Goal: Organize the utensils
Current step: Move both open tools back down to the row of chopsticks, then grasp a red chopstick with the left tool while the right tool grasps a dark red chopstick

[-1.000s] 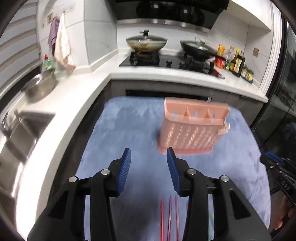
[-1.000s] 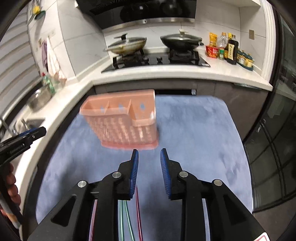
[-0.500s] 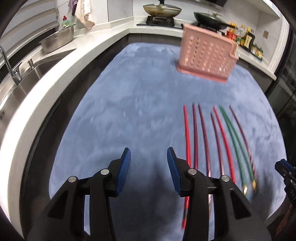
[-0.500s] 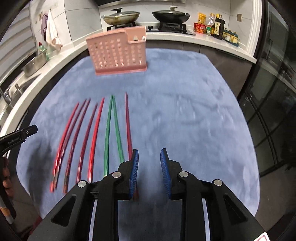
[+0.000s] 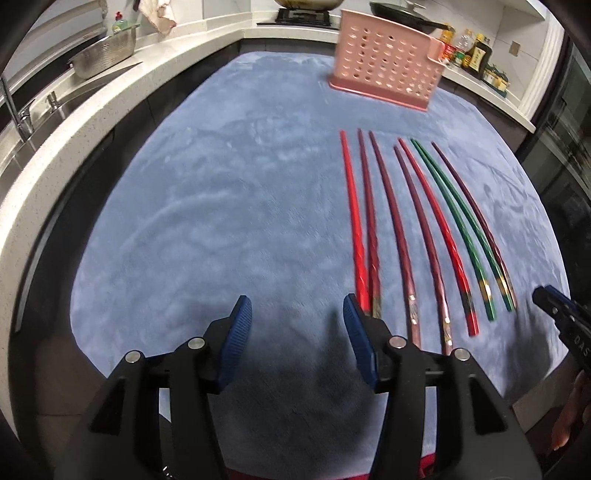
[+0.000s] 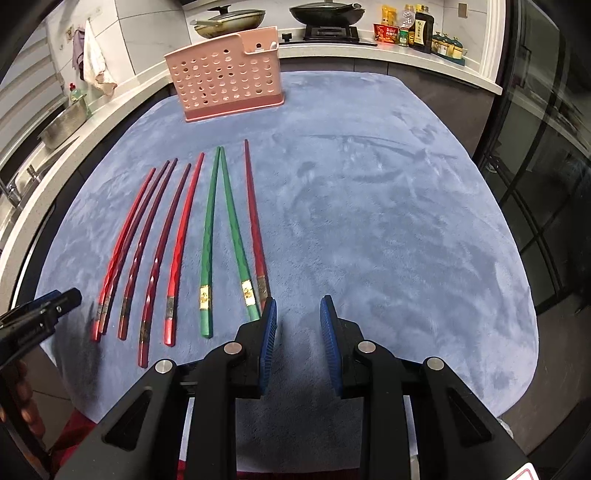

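Several chopsticks lie side by side on a blue mat (image 5: pixel 221 206): red and maroon ones (image 5: pixel 354 221) and a green pair (image 5: pixel 454 221). In the right wrist view the green pair (image 6: pixel 208 229) lies between red ones (image 6: pixel 181 240). A pink perforated utensil holder (image 5: pixel 388 70) stands upright at the mat's far end; it also shows in the right wrist view (image 6: pixel 225 85). My left gripper (image 5: pixel 297 317) is open and empty, just left of the chopsticks' near ends. My right gripper (image 6: pixel 297 314) is open and empty, just right of them.
A white counter (image 5: pixel 110 96) with a sink and metal bowl (image 5: pixel 103 55) runs along the left. A stove with pans (image 6: pixel 321 14) and bottles (image 6: pixel 417 26) sit behind the mat. A dark glass door (image 6: pixel 546 184) is at the right.
Both grippers pulled back from the pink holder to the near edge of the mat and tilted down. The chopsticks came into full view. Both stayed open.
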The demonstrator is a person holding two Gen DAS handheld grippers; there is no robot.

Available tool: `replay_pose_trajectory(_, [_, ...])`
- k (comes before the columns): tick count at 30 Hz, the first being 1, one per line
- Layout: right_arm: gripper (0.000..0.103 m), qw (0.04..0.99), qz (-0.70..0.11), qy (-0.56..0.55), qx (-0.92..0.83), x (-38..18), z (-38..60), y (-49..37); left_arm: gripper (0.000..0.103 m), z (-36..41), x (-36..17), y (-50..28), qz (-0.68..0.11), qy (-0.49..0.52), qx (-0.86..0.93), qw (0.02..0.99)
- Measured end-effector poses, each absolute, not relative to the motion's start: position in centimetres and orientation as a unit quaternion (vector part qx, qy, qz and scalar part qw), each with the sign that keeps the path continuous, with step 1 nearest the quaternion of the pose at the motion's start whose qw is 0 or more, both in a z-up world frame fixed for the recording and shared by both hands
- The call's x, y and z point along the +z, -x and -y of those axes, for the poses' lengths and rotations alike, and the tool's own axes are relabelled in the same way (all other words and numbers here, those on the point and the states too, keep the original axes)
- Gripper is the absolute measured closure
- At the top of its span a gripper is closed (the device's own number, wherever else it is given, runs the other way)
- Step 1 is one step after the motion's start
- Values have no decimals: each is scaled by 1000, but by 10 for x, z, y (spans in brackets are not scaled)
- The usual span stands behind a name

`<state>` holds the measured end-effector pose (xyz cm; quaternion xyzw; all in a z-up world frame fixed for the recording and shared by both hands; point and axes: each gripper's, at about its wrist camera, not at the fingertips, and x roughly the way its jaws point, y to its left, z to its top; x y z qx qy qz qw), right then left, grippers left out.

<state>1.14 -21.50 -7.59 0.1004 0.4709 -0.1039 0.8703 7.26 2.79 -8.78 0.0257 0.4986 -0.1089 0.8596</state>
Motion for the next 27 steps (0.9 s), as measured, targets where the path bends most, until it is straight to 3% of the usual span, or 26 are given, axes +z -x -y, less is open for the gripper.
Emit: replay_pose_trajectory(27, [77, 865, -481, -109, -94, -83, 211, -12, 52, -29, -105, -61, -528, -21, -112, 841])
